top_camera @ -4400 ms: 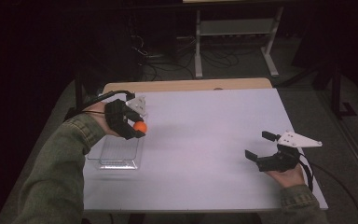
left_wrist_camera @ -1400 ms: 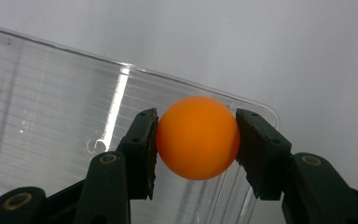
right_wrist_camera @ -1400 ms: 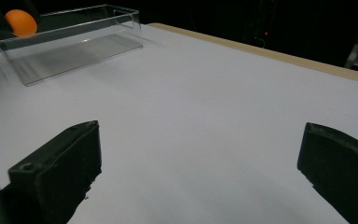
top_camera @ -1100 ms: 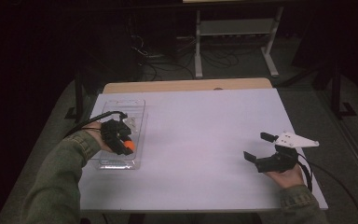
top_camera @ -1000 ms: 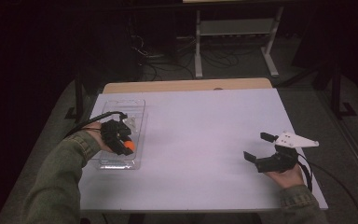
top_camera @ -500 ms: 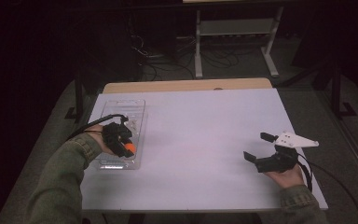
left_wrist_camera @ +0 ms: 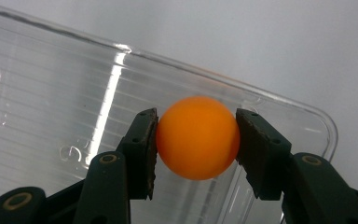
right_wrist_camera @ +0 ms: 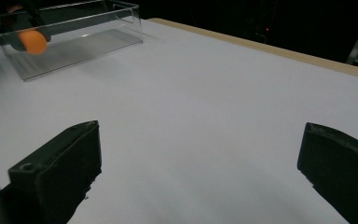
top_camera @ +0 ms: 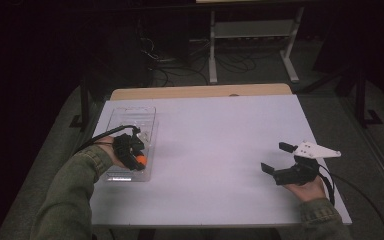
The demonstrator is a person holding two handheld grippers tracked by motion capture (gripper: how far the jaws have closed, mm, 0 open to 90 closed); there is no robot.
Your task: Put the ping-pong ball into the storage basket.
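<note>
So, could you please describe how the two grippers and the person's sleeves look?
Both sleeves are olive green. The left gripper has black jaws with brass-coloured rivets; the right gripper is black too, topped by a grey three-cornered plate. A black cable trails from each.

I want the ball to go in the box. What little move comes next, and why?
Probably open the left gripper: its jaws clamp the round orange ball right over the clear plastic box, inside its walls, so letting go should drop it in.
</note>
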